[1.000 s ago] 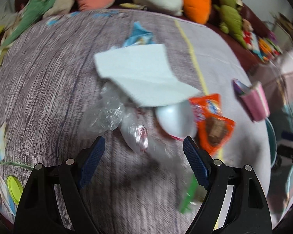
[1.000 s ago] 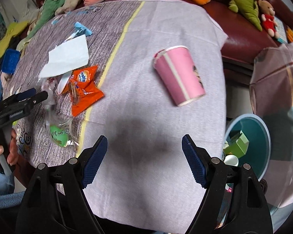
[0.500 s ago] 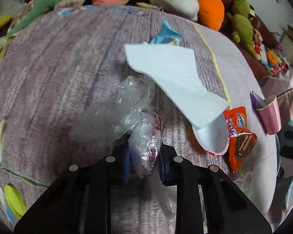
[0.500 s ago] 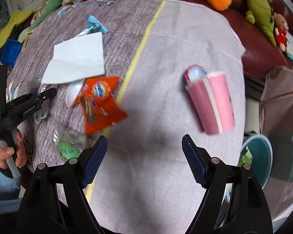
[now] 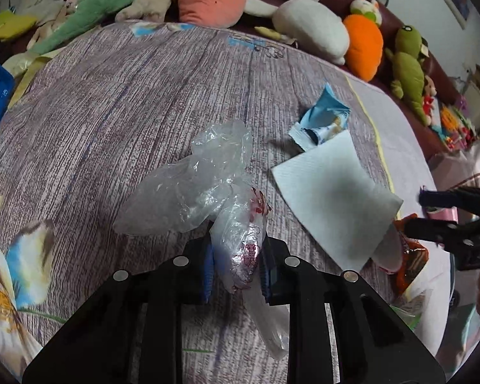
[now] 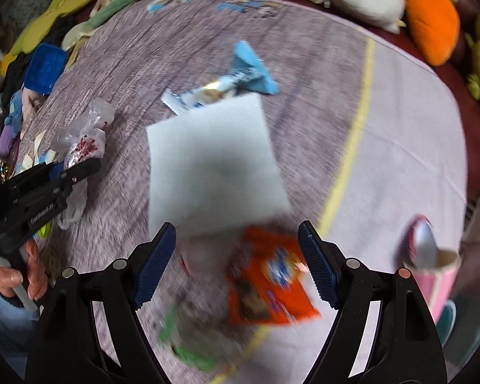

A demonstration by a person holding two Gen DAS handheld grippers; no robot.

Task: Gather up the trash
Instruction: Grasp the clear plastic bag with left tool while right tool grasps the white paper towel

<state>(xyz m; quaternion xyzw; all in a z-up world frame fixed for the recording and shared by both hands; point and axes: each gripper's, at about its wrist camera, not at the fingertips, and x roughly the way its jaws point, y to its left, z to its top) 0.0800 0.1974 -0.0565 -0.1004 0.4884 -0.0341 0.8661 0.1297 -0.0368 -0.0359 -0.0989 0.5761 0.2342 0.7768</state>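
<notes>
The left gripper point(image 5: 236, 268) is closed on a thin plastic bag point(image 5: 240, 243) that may slip out, while the right gripper point(image 6: 236, 265), jaws open and empty, could catch only the napkin point(image 6: 211, 163).

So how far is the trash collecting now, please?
Done: cannot tell; no bin shows in these views. In hand: the left gripper is shut on a clear plastic bag. The right gripper is open above the orange wrapper. Left on the table: the white napkin, the blue wrapper, the pink cup and a blurred green packet.
</notes>
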